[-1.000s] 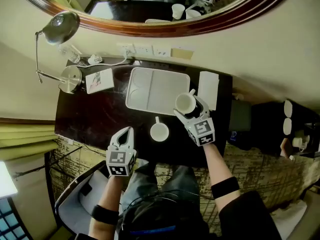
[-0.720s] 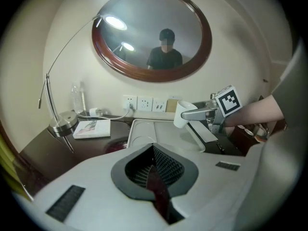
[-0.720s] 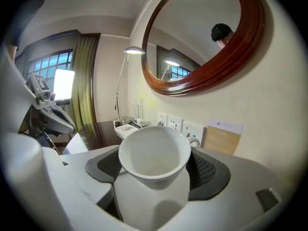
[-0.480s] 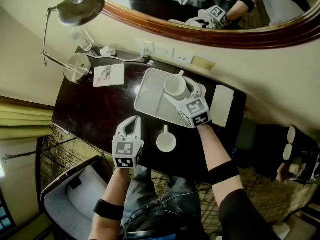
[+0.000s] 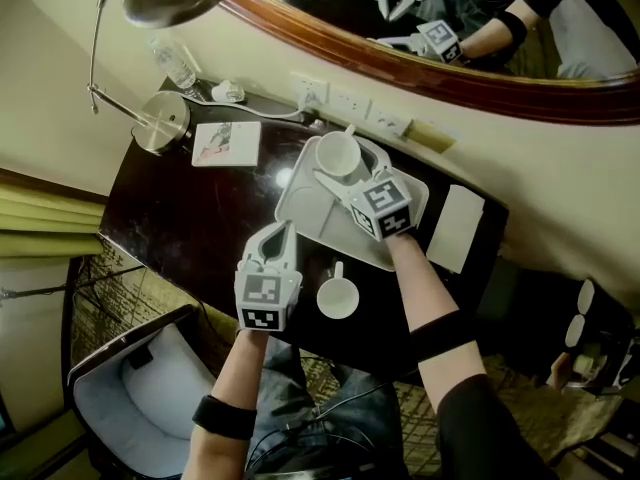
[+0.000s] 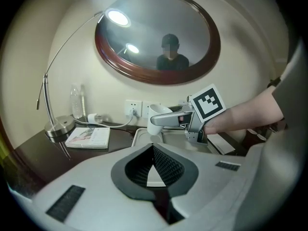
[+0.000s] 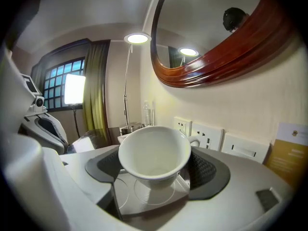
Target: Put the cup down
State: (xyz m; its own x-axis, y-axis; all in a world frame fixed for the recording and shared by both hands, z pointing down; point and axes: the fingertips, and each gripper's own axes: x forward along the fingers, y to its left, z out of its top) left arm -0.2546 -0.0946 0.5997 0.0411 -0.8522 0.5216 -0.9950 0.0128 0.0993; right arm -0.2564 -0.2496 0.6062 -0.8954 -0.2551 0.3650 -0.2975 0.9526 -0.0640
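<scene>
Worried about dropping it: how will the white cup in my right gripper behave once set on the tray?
The cup looks like glazed china: probably stiff, slick and easily chipped. It narrows to a small foot, so a sideways nudge might tip it. Empty, it should feel light in the right gripper over the tray.

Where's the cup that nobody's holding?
In the head view, the free cup stands on the dark table near its front edge, just right of the left gripper and below the white tray.
</scene>
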